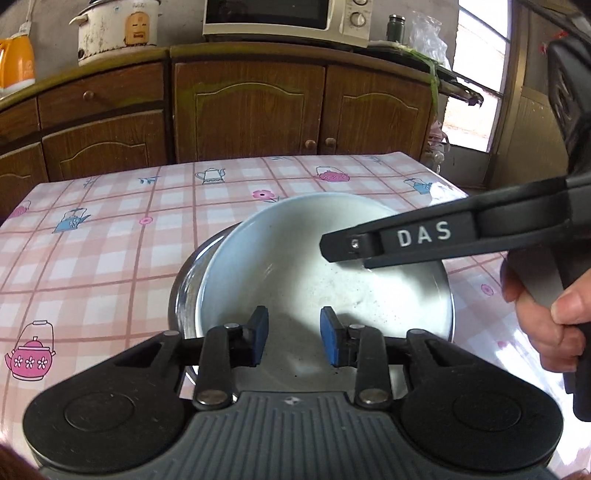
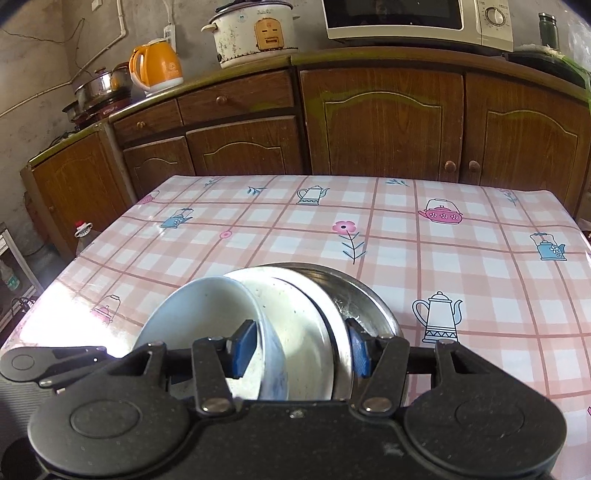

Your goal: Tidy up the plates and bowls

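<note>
- The right gripper (image 2: 301,347) works nearest. Its jaws are at a middling spread and straddle two things at once. The left pad sits inside the white bowl (image 2: 192,314) and the right pad sits outside the rim of the white plate (image 2: 295,314). I cannot tell whether the pads actually press on either.
- The left gripper (image 1: 294,332) hangs over the bowl's hollow from the 6 o'clock side. Its jaws are narrow and nothing shows between the pads.
- A hand (image 1: 546,310) at 3 o'clock in the left wrist view grasps the right tool's handle.
- The bowl is tipped on its side against the plate. The plate leans inside a steel dish (image 2: 369,302), whose rim shows at 1 o'clock from the bowl. All three sit at the table's near edge.
- The step in hand looks like nesting: the bowl and plate are being settled into the steel dish to make one stack.
- The next move probably calls for levelling the tilted bowl so it sits flat in the plate. The steel dish needs to stay still, since glazed ware may slide on steel.
- The table (image 2: 369,229) carries a glossy pink checked cloth printed with teapots and flowers. It looks slick, and it is bare from the dishes to the far edge.
- Brown wooden cabinets (image 2: 380,122) stand at 12 o'clock beyond the table.
- On the counter above are an orange kettle (image 2: 159,62) at 10 o'clock, a worn rice cooker (image 2: 255,33) at 11 o'clock and a microwave (image 2: 395,14) at 12 to 1 o'clock.
</note>
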